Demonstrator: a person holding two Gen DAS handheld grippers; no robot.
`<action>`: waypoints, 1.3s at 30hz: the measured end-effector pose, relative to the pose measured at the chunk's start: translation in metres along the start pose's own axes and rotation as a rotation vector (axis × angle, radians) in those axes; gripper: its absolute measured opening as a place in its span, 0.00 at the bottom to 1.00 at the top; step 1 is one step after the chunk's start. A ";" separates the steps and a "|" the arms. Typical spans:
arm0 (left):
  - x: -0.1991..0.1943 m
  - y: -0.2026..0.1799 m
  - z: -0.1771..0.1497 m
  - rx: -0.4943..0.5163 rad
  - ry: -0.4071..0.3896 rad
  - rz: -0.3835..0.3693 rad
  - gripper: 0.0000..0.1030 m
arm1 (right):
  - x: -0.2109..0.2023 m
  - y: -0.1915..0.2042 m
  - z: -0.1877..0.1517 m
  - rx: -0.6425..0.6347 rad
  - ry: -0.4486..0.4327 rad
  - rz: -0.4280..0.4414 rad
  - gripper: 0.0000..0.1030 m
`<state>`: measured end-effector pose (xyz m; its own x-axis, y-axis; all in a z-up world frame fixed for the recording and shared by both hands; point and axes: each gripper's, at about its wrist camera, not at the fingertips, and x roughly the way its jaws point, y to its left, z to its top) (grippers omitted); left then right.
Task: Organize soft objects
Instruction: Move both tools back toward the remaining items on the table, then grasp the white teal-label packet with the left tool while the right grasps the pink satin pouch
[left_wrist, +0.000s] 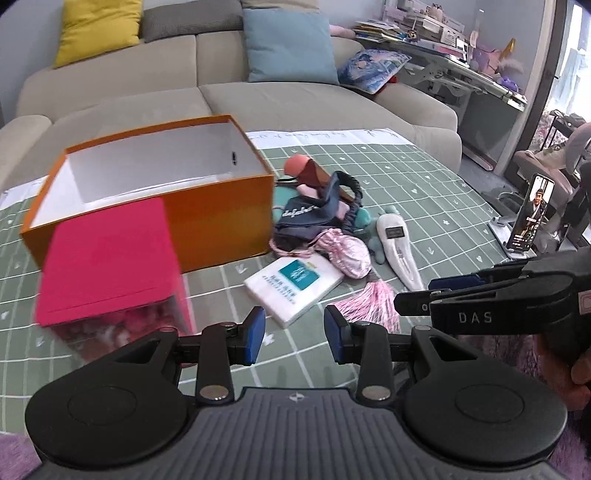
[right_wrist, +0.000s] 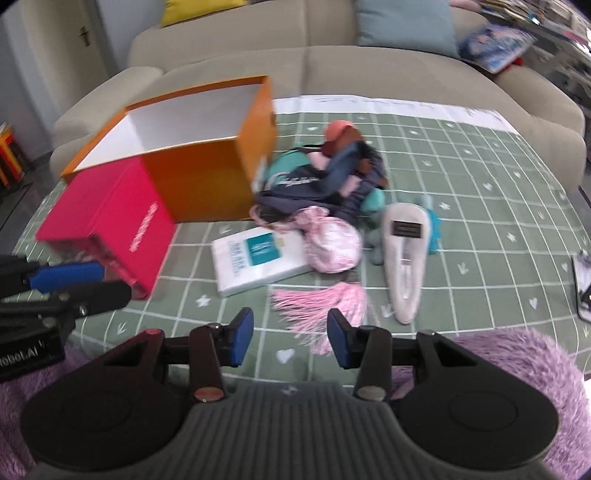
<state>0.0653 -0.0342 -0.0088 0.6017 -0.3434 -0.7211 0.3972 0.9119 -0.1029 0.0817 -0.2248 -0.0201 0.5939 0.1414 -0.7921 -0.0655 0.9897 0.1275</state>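
A pile of soft things lies on the green checked table (left_wrist: 424, 192): a navy pouch (left_wrist: 306, 218), a pink satin pouch (left_wrist: 347, 251) with a pink tassel (left_wrist: 369, 301), a white plush (left_wrist: 399, 251), a teal plush (left_wrist: 364, 221) and a white tissue pack (left_wrist: 291, 284). An open orange box (left_wrist: 207, 206) stands left of the pile, empty as far as I see. My left gripper (left_wrist: 294, 338) is open and empty, short of the tissue pack. My right gripper (right_wrist: 290, 341) is open and empty just before the tassel (right_wrist: 325, 306); the pile (right_wrist: 325, 184) lies beyond.
A pink box (left_wrist: 110, 266) stands in front of the orange box, close to my left fingers. A phone on a stand (left_wrist: 532, 214) is at the table's right edge. A beige sofa (left_wrist: 258, 99) with cushions lies behind. Purple fur (right_wrist: 517, 354) is at the near edge.
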 end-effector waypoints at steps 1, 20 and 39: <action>0.004 -0.002 0.002 0.006 0.002 -0.003 0.42 | 0.001 -0.005 0.000 0.021 0.001 0.003 0.42; 0.122 -0.032 0.034 0.446 0.195 0.045 0.74 | 0.065 -0.043 0.043 0.087 -0.004 0.027 0.43; 0.173 -0.014 0.040 0.294 0.297 0.015 0.86 | 0.122 -0.053 0.057 0.083 0.089 0.093 0.47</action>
<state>0.1909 -0.1156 -0.1047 0.4004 -0.2116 -0.8916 0.5968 0.7985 0.0785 0.2033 -0.2612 -0.0895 0.5150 0.2371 -0.8238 -0.0476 0.9674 0.2487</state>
